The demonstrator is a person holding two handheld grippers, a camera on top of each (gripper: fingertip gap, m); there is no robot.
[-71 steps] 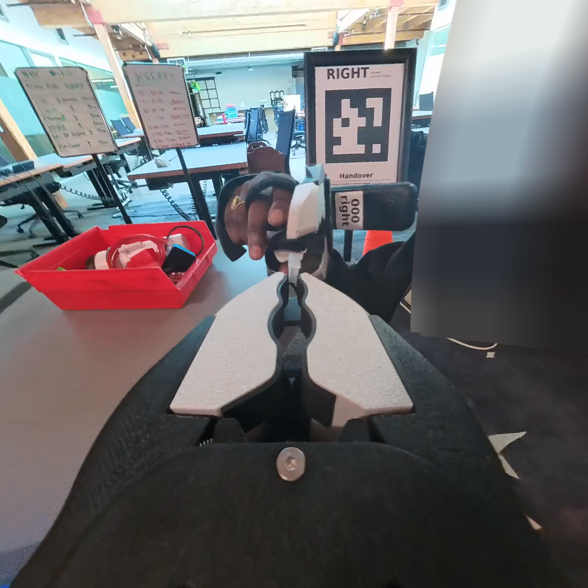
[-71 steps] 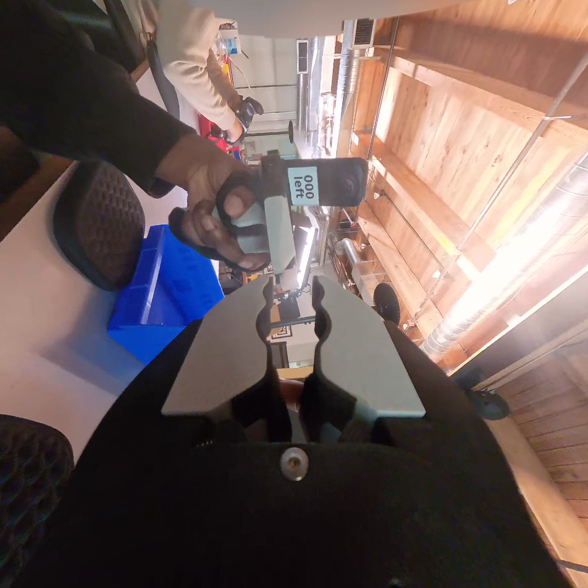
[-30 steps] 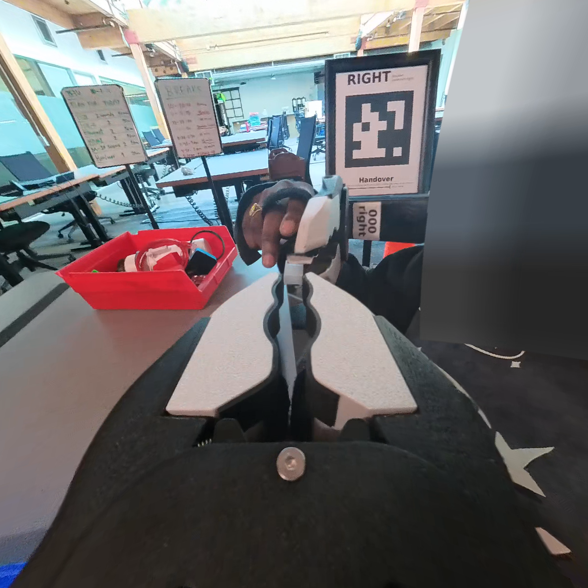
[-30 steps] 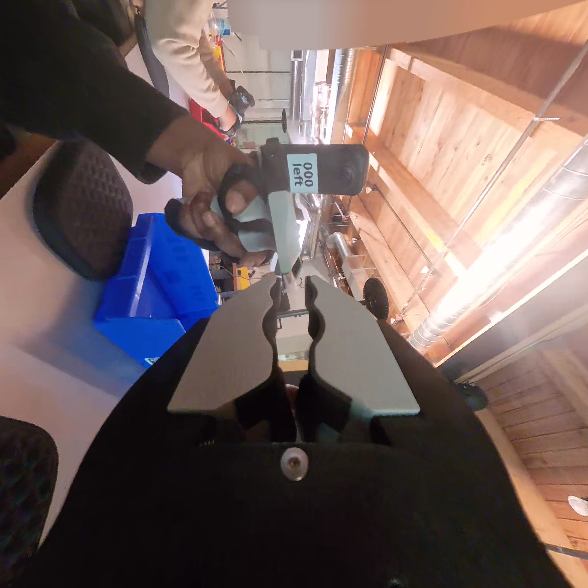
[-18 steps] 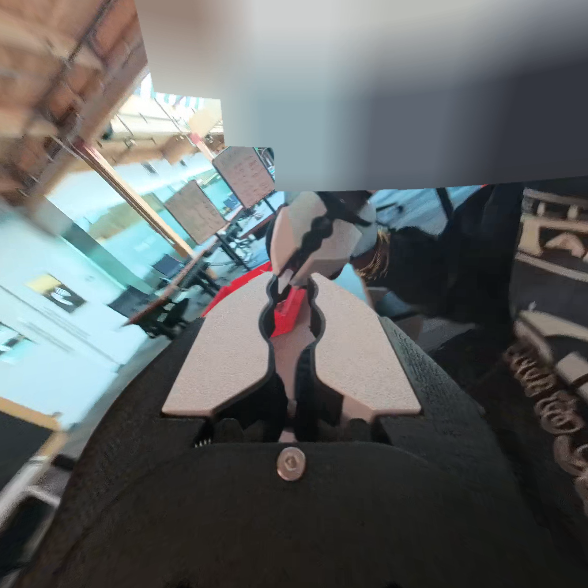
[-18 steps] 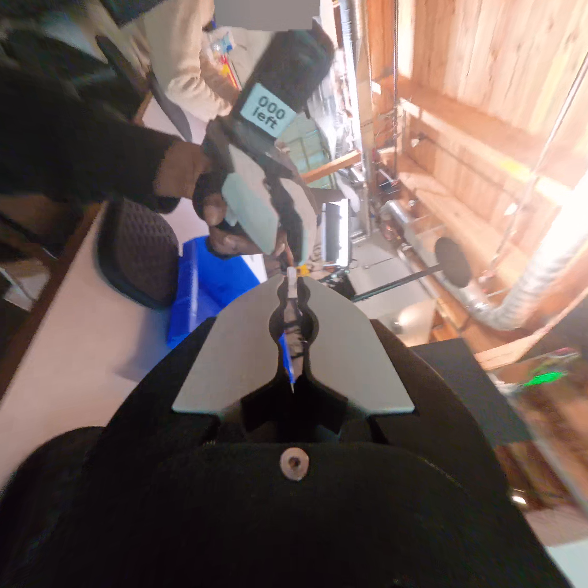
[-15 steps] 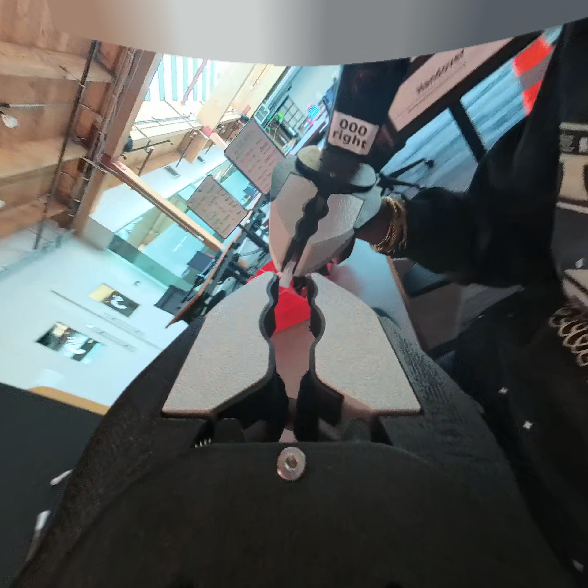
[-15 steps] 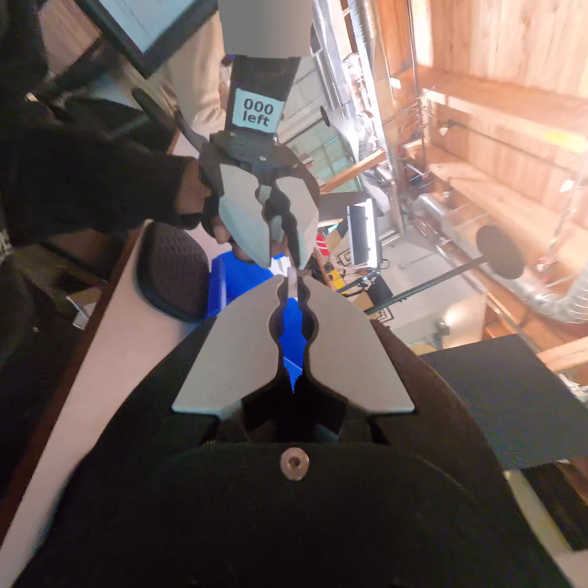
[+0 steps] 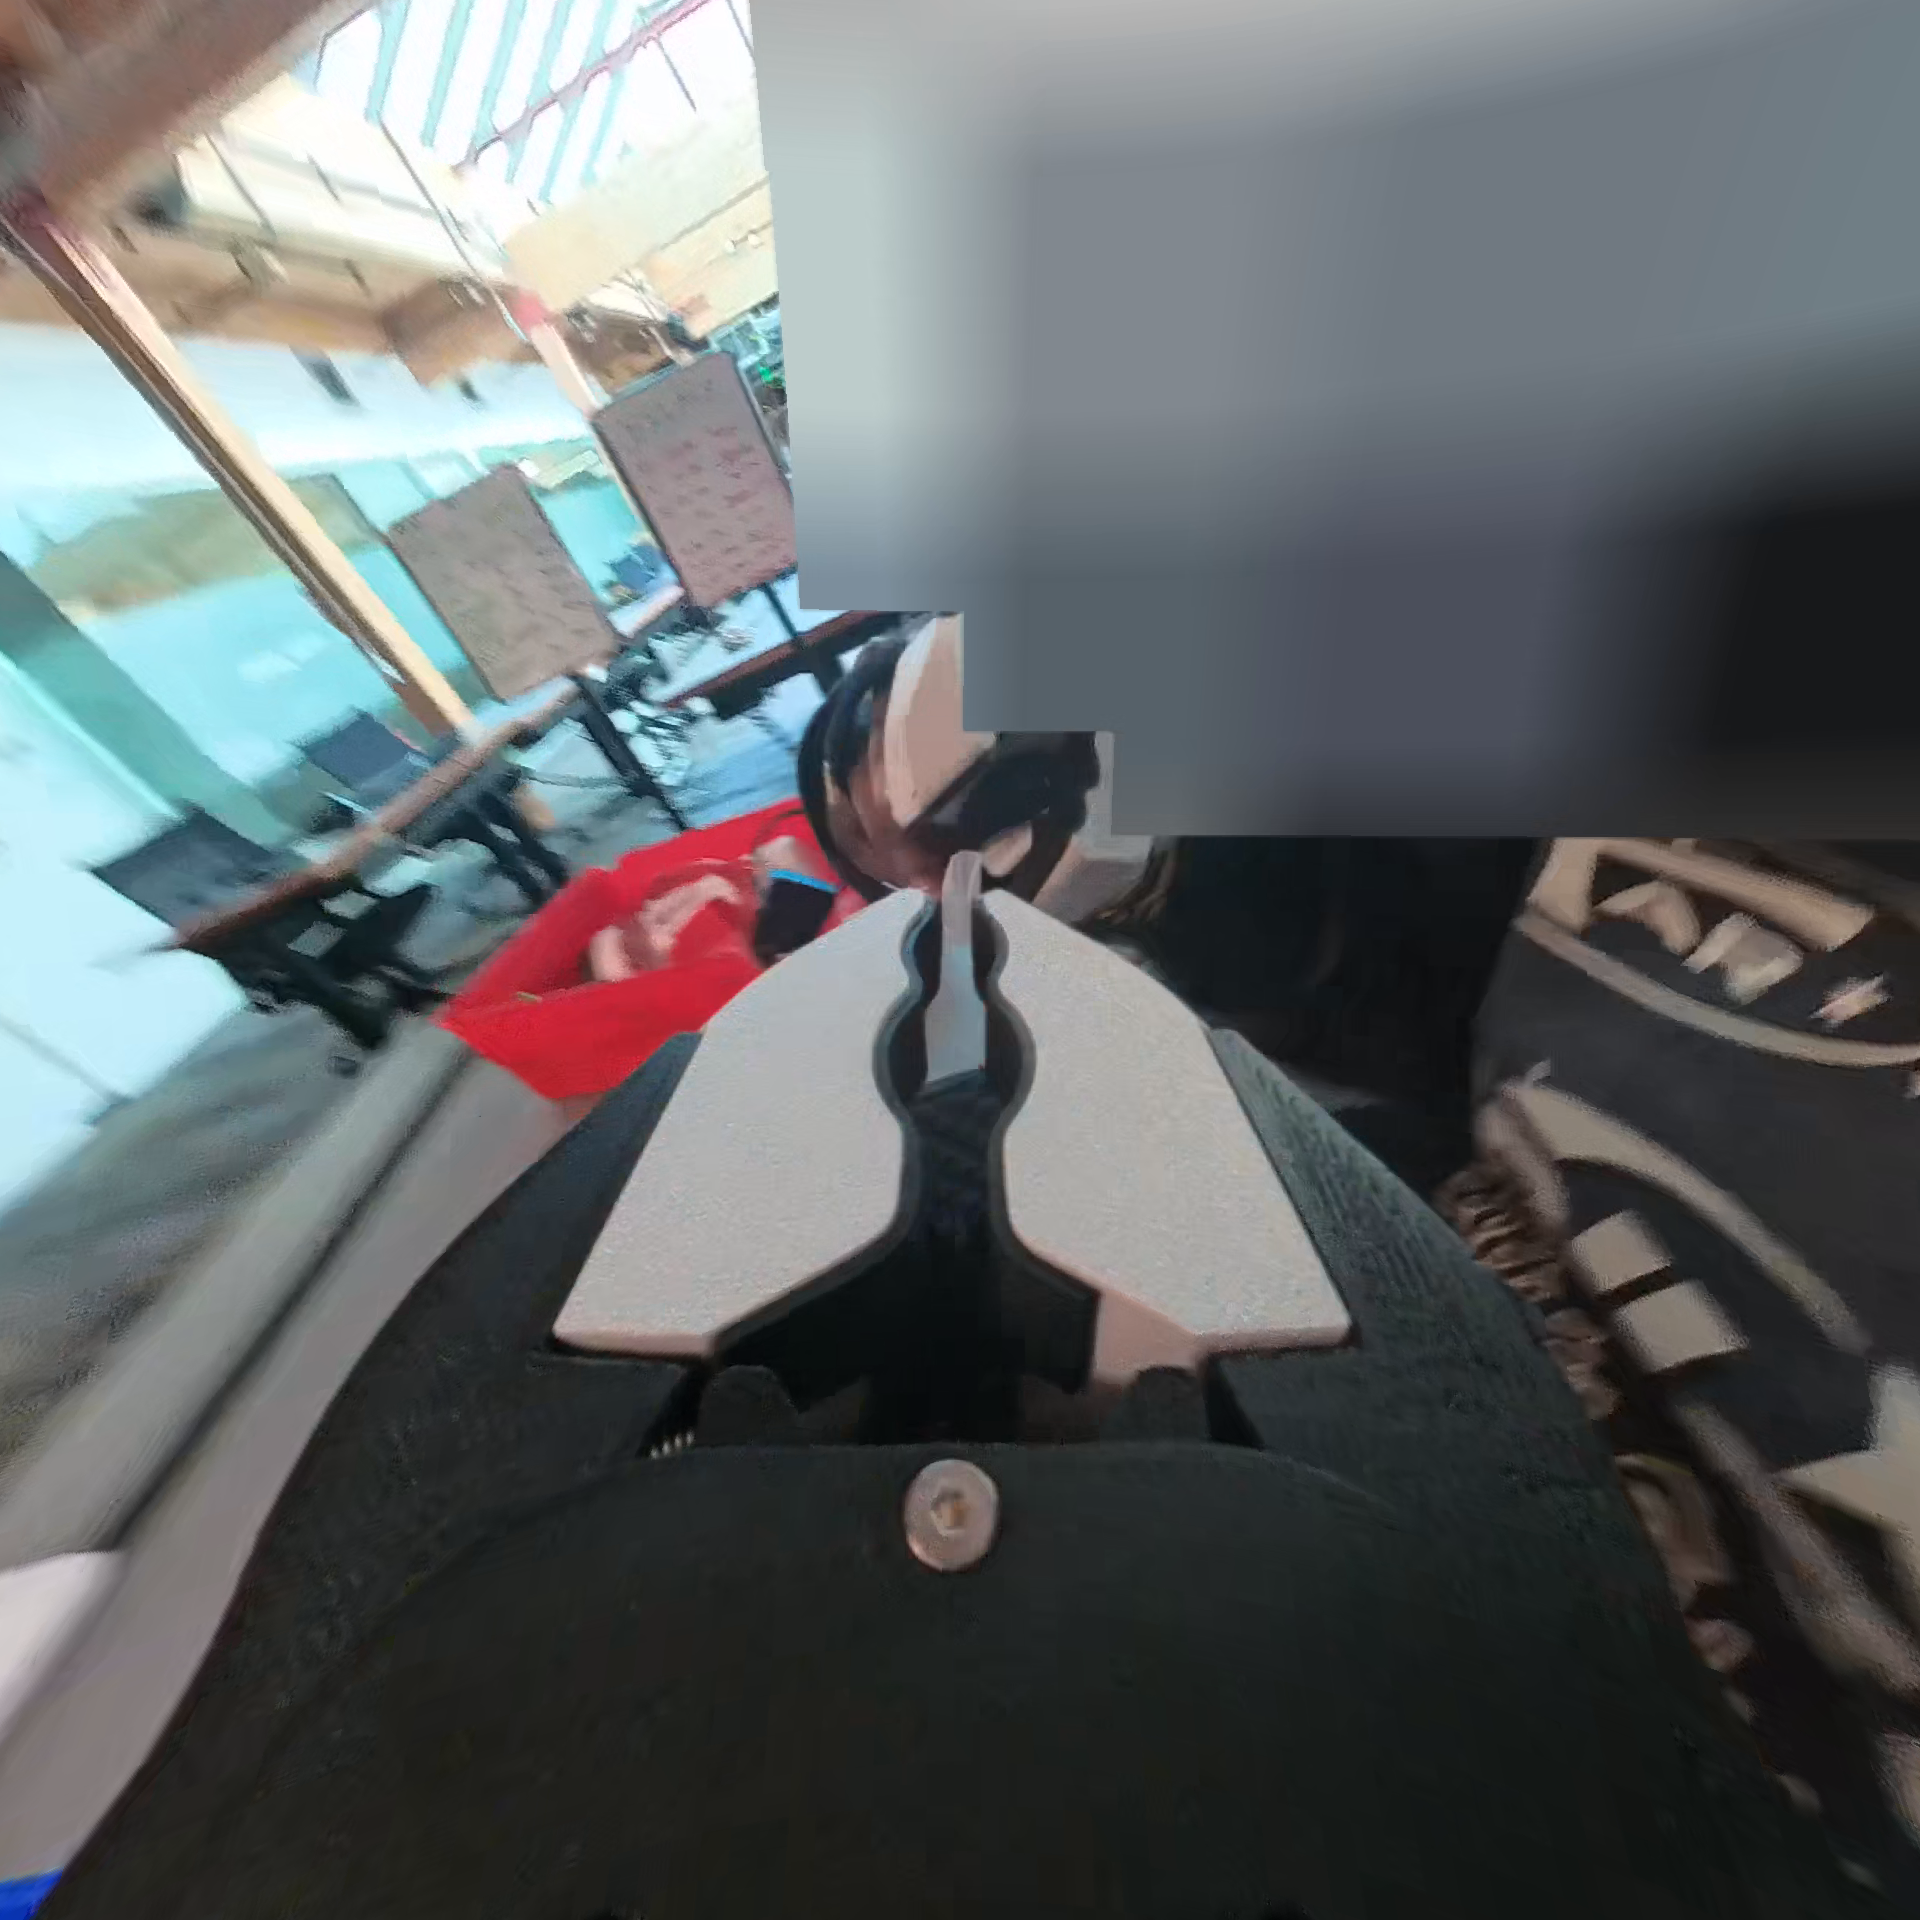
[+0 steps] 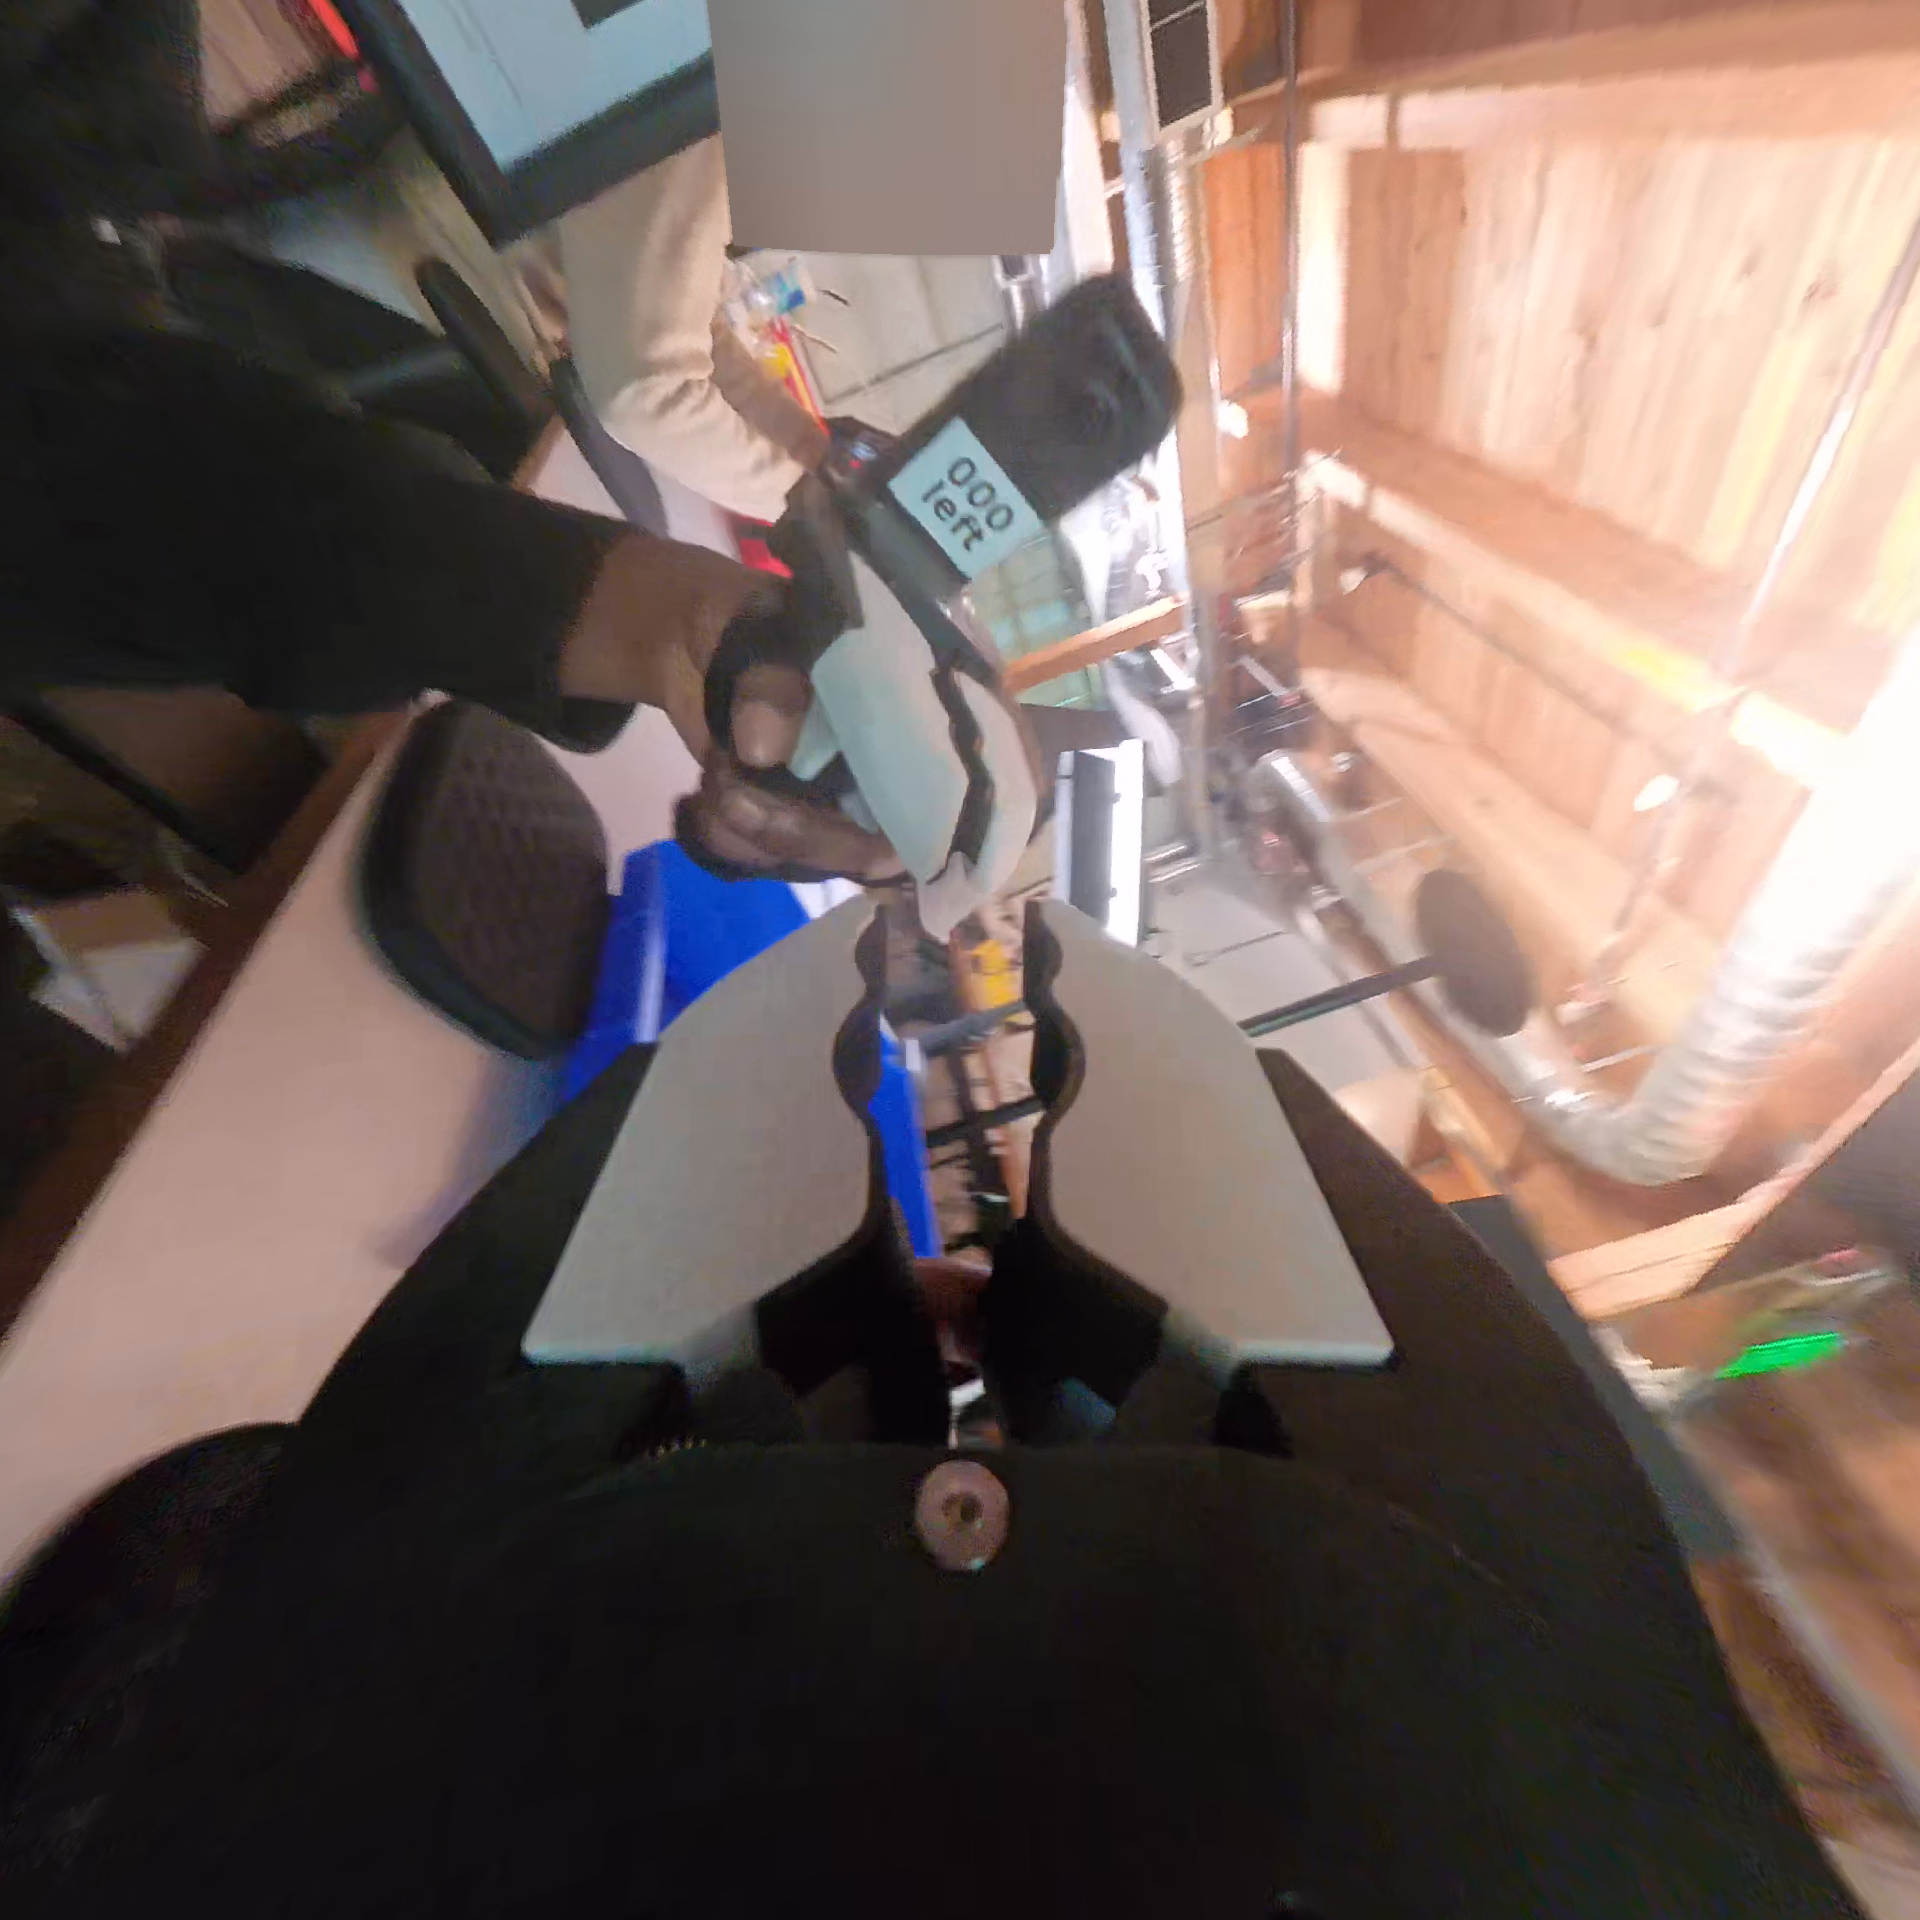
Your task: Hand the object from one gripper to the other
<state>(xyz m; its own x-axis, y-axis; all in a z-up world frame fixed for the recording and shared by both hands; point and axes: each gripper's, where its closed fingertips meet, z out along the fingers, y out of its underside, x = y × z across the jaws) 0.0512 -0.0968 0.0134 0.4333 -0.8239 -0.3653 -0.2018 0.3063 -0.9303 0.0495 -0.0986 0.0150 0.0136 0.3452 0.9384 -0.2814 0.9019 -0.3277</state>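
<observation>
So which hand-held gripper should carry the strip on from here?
Left, probably. The left hand-held gripper is shut on the strip, while the right hand-held gripper stands open with nothing between its fingers.

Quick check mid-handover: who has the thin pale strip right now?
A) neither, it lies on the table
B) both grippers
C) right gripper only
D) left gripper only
D: in the left wrist view the left gripper is shut on the strip, while in the right wrist view the right gripper stands open with nothing between its fingers.

left gripper (image 9: 954,914): matt grainy plastic | red bin (image 9: 582,997): glossy plastic
</observation>
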